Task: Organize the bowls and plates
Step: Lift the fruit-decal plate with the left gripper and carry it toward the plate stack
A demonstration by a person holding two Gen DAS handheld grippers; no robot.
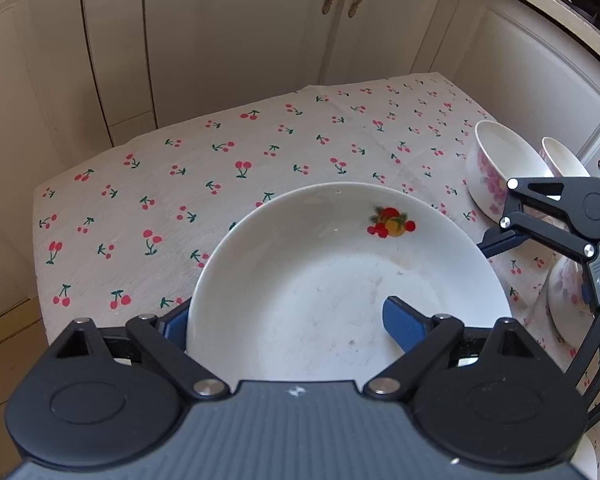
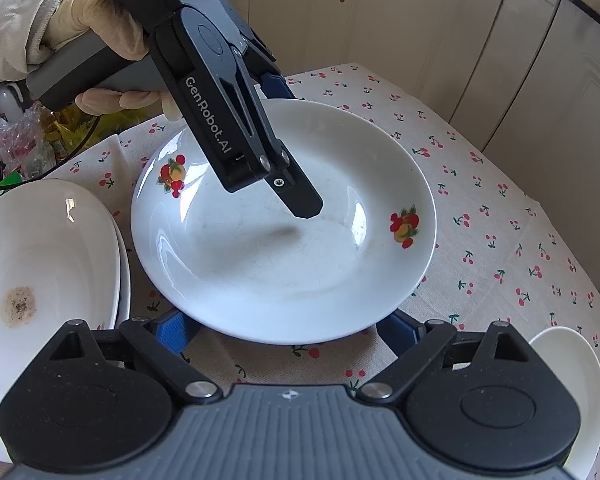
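Note:
A white deep plate with fruit decals (image 1: 340,280) (image 2: 284,248) is above the cherry-print tablecloth (image 1: 180,184). My left gripper (image 1: 288,320) straddles its near rim, one blue finger (image 1: 404,322) inside the plate, the other (image 1: 178,320) outside and under the rim; the jaws stand wide and I cannot tell whether they grip. In the right wrist view the left gripper (image 2: 296,148) reaches over the plate. My right gripper (image 2: 284,330) is open, its blue fingers (image 2: 172,330) below the plate's near edge. A floral bowl (image 1: 496,172) stands at the right.
Stacked white plates (image 2: 40,272), the top one stained, lie left of the deep plate. Another white dish (image 2: 572,392) is at the right. A second bowl (image 1: 560,156) and a floral vessel (image 1: 564,300) stand by the right gripper. Cabinets (image 1: 240,32) line the back; plastic bags (image 2: 20,144) lie far left.

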